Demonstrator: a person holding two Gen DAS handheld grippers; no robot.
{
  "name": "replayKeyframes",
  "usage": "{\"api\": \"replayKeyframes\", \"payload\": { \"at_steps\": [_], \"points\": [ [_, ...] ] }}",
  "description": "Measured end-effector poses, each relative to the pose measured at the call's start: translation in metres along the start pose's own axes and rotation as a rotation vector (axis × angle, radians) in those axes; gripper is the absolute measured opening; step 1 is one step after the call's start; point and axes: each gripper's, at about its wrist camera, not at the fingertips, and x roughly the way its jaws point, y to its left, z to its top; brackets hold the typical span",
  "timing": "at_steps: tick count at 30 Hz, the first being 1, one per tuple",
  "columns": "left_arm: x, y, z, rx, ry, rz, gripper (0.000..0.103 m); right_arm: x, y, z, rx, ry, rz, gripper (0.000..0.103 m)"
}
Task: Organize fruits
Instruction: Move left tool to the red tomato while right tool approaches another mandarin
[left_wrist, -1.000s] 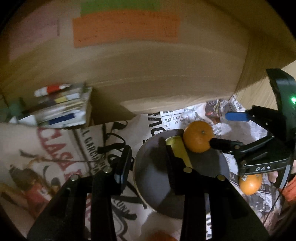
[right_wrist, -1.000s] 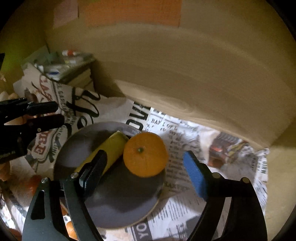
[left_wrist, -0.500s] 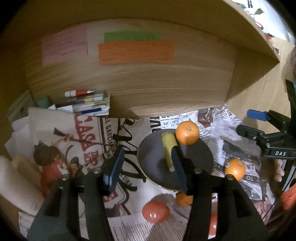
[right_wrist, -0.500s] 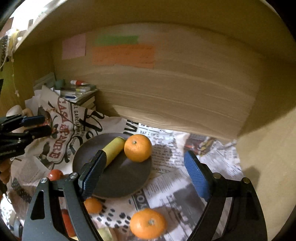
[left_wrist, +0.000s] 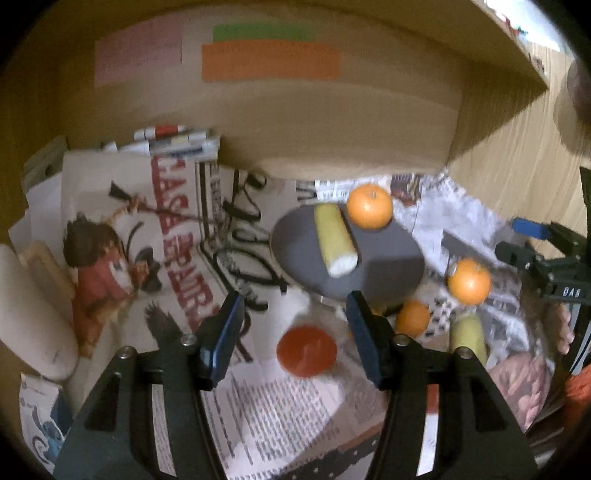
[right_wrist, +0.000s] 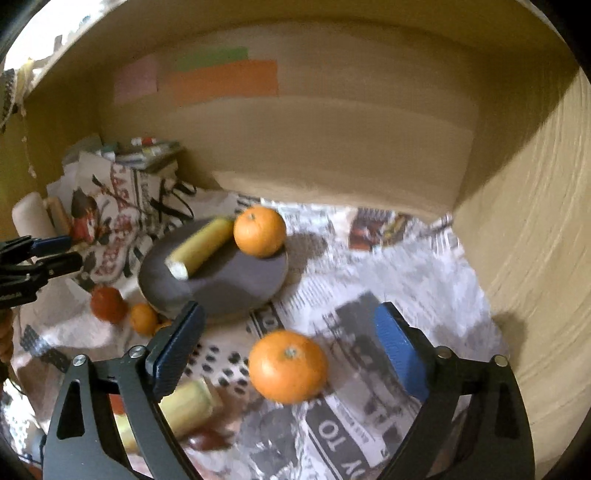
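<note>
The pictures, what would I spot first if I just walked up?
Probably the bright orange sitting on the dark round plate beside a yellow banana piece. Next, another orange lies on the newspaper, right between the open right gripper's fingers.

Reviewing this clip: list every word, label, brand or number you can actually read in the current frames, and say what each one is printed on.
"TO": upside-down headline on the newspaper under the right gripper.
"DAS", seen mirrored: label on the right gripper's body, left wrist view.
Big red lettering on the printed bag: too blurred to read for certain.
Coloured paper notes on the back wall: no legible writing.
Newspaper body text near the left gripper: too small and blurred.
</note>
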Motion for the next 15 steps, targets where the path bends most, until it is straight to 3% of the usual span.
{"api": "replayKeyframes", "payload": {
  "at_steps": [11, 15],
  "points": [
    [0.031, 0.005, -0.031, -0.038, 0.119, -0.009, 0.058, 0.030, -0.009, -0.028, 0.028, 0.121, 0.021, 0.092],
    [0.037, 0.001, -0.032, -0.039, 0.126, -0.037, 0.061, 0.037, -0.008, -0.030, 0.030, 0.133, 0.017, 0.090]
  ]
}}
